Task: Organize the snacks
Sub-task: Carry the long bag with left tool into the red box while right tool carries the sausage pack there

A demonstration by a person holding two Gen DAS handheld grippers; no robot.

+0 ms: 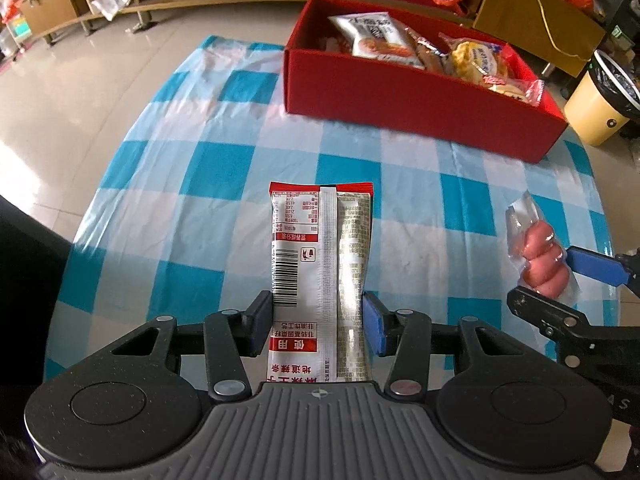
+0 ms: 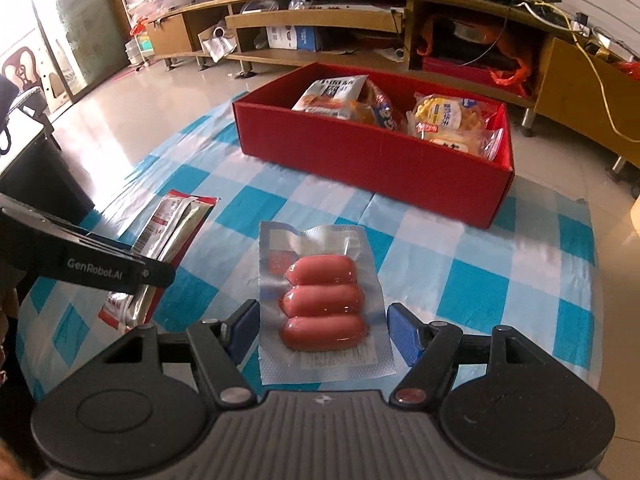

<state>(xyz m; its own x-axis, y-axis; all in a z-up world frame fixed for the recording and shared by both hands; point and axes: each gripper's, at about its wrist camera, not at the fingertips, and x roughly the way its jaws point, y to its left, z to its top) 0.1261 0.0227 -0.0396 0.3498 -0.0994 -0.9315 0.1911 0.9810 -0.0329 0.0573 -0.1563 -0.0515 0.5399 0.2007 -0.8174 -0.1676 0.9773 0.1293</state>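
A long red, white and silver snack packet (image 1: 320, 264) hangs between the blue pads of my left gripper (image 1: 318, 320), which is shut on its lower part. A clear vacuum pack of three pink sausages (image 2: 324, 304) lies across my right gripper (image 2: 324, 330), with the pads pressed against its two side edges. In the left wrist view the sausage pack (image 1: 544, 264) is held above the cloth by the right gripper (image 1: 560, 284). In the right wrist view the left gripper (image 2: 154, 276) holds the snack packet (image 2: 172, 224) at the left. Farther back stands the red box (image 1: 400, 96) (image 2: 360, 156).
The red box holds several bagged snacks and breads. A blue and white checked cloth (image 1: 192, 168) covers the round table, whose edge curves close on the left and right. A yellow bin (image 1: 600, 116) and low wooden shelves (image 2: 320, 20) stand on the floor beyond.
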